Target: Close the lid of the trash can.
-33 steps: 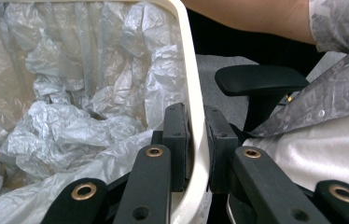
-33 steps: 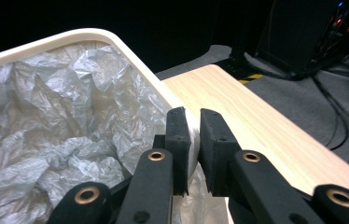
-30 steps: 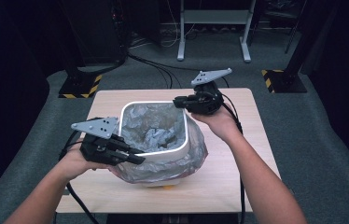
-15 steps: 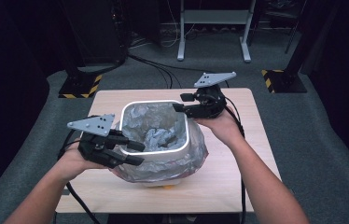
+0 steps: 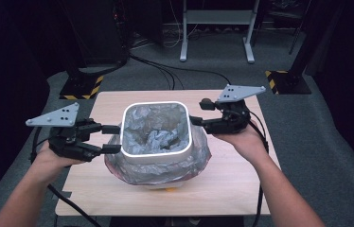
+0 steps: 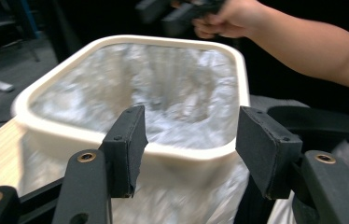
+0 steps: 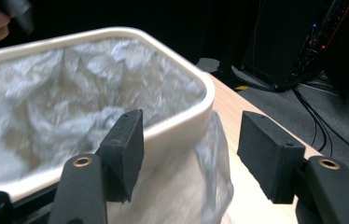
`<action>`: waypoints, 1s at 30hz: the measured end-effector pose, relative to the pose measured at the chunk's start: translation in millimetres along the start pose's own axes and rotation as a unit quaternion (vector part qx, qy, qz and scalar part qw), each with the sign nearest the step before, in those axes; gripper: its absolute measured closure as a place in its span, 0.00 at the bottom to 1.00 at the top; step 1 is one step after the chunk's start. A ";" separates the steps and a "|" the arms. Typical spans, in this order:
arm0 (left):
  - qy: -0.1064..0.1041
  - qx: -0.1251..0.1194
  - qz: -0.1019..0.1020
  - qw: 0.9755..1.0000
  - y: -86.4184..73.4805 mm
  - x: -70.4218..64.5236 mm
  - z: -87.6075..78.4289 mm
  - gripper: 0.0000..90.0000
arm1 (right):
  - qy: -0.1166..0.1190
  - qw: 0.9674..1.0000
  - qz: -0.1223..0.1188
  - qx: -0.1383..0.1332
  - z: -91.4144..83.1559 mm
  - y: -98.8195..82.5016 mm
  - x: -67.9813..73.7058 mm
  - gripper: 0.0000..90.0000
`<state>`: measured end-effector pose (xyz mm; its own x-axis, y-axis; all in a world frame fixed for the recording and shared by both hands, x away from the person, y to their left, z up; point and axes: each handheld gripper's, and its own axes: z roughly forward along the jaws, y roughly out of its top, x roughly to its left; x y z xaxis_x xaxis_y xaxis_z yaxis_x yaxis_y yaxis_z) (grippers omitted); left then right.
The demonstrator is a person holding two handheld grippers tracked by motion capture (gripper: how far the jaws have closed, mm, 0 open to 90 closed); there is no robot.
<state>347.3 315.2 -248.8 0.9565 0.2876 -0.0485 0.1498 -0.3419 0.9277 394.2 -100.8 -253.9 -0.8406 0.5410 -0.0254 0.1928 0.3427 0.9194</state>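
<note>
A white bin (image 5: 182, 142) stands mid-table, lined with a crinkled grey plastic bag (image 5: 154, 137) whose edge is folded down outside the rim. My left gripper (image 5: 111, 138) hovers just left of the bin, open, with nothing between its pads. My right gripper (image 5: 199, 112) hangs off the bin's right far corner, open too. Both pairs of jaws have just been opening. In the left gripper view the jaws of the left gripper (image 6: 191, 144) frame the bin rim (image 6: 60, 77) beyond them. In the right gripper view the right gripper (image 7: 189, 144) faces the rim (image 7: 182, 119) and the bag skirt (image 7: 205, 177).
The wooden table (image 5: 241, 189) has bare room in front and to the right of the bin. Cables (image 5: 165, 71) run over the floor behind it, near a metal stand (image 5: 215, 28) and black-and-yellow bases (image 5: 78, 87). Dark equipment stands at the back.
Both grippers have opened and drawn outward from the bin: the left one to the left off the bag's skirt, the right one to the right off the far corner.
</note>
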 end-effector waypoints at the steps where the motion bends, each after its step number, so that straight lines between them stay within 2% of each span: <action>1: 0.006 -0.001 -0.005 1.000 -3.3 1.9 -2.0 0.47 | -0.001 1.000 0.000 0.001 -2.9 -3.7 0.7 0.44; 8: 0.054 -0.004 -0.026 0.998 -27.9 12.7 -11.9 0.46 | -0.019 1.000 0.011 -0.007 -19.8 -28.5 2.3 0.43; 13: 0.089 0.006 -0.040 0.995 -49.9 22.7 -16.1 0.45 | -0.030 0.999 0.026 -0.005 -26.5 -46.3 1.2 0.43; 17: 0.105 0.004 -0.056 0.993 -67.5 30.1 -16.9 0.45 | -0.045 0.999 0.030 0.001 -28.1 -60.5 -0.4 0.43; 21: 0.121 0.002 -0.066 0.991 -81.8 33.7 -17.1 0.45 | -0.056 0.997 0.044 0.005 -27.4 -74.2 -2.6 0.43; 30: 0.152 0.015 -0.074 0.985 -106.7 36.4 -15.0 0.44 | -0.071 0.995 0.062 0.021 -24.4 -102.7 -5.0 0.42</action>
<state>362.3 375.6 -344.0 0.8047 0.5901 -0.0654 0.2945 -0.3012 0.9069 366.3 -157.4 -338.6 -0.7294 0.6834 0.0295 0.3149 0.2972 0.9014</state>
